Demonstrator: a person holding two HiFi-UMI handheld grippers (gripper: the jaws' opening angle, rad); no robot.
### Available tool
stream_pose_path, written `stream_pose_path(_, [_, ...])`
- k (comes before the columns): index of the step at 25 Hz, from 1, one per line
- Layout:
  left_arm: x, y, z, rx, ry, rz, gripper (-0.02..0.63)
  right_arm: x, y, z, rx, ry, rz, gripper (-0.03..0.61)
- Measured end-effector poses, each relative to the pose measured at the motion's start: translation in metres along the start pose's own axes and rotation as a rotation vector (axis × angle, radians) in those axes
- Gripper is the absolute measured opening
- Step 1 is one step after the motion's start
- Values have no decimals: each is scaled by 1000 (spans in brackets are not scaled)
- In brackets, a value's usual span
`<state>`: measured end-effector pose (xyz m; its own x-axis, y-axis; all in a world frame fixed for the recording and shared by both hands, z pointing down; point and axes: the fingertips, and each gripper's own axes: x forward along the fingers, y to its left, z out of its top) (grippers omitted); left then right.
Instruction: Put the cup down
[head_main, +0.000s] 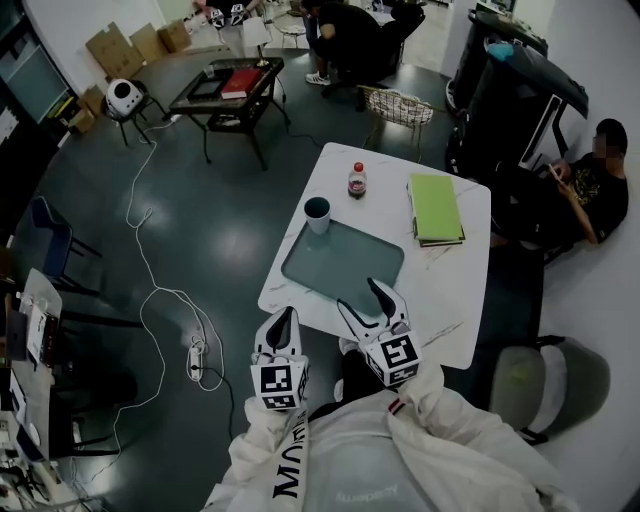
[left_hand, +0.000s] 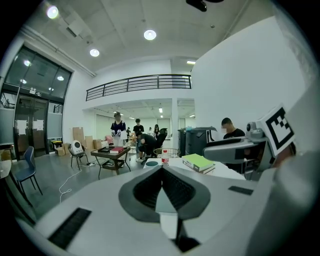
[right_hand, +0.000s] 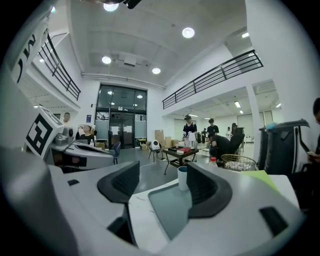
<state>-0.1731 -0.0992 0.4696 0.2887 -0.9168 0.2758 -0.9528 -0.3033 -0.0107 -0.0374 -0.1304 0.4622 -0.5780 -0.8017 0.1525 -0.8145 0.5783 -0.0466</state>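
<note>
I see the white cup with the dark rim (head_main: 317, 214) standing upright on the white marble-look desk (head_main: 462, 290), at the far left corner of the flat grey-green tray (head_main: 345, 262); I cannot tell whether its base sits on the tray or just off it. My right gripper (head_main: 362, 300) hangs over the near edge of the tray with its jaws spread apart and nothing between them, well apart from the cup. My left gripper (head_main: 285, 318) is off the desk's near left edge, jaws pressed together and empty. Beyond the cup stands a small bottle with a red cap (head_main: 357, 181), and to its right lies a stack of green-covered books (head_main: 436, 208)
</note>
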Motion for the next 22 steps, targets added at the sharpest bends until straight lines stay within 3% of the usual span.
stream_pose_path(10, [-37,-28,6,3,-35,-50,12,-43,24,8,10,8,-17,229])
stream_pose_path(22, [-66,-60,8,4,-42,-136,12,-81,51,14,9,7,-26,12])
